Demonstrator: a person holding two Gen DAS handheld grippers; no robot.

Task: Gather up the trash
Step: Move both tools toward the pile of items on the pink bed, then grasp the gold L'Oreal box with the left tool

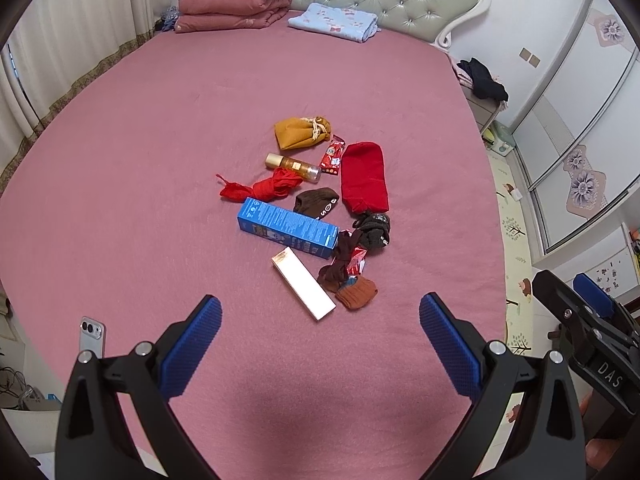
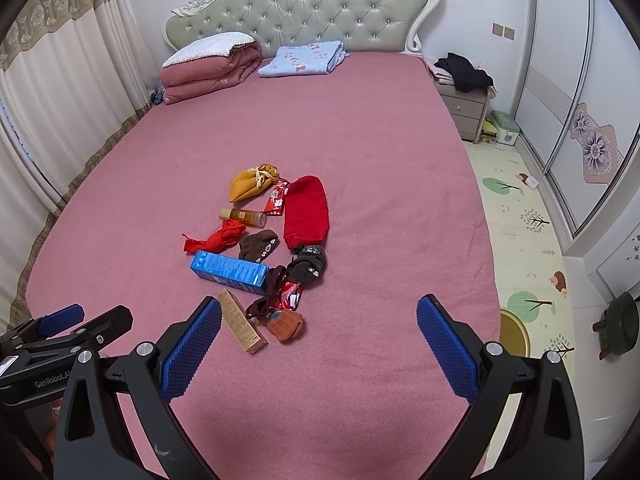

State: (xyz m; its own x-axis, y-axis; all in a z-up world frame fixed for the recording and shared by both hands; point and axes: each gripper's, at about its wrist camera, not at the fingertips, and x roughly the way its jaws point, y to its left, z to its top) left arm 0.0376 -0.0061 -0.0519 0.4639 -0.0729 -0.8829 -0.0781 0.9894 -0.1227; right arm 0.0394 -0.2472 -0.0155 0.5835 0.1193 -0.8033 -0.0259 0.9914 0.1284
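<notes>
A heap of small items lies mid-bed on the pink sheet [image 1: 160, 140]. It holds a blue carton [image 1: 286, 227] [image 2: 230, 271], a slim gold box [image 1: 303, 288] [image 2: 242, 322], a red snack wrapper [image 1: 333, 155] [image 2: 277, 198], a second red wrapper [image 1: 357, 258] [image 2: 289, 295] under dark socks, an amber bottle [image 1: 294, 167] [image 2: 243, 217], a mustard pouch [image 1: 302, 132], a red hat [image 1: 365, 178] and several socks. My left gripper [image 1: 320, 344] is open and empty, short of the heap. My right gripper [image 2: 319, 346] is open and empty, near the orange sock [image 2: 285, 325].
A folded pink quilt [image 1: 236, 10] and a blue blanket [image 1: 334, 22] lie by the headboard. A phone [image 1: 92, 338] stands at the bed's left edge. A nightstand [image 2: 466, 108], a play mat [image 2: 524, 240] and wardrobe doors are on the right.
</notes>
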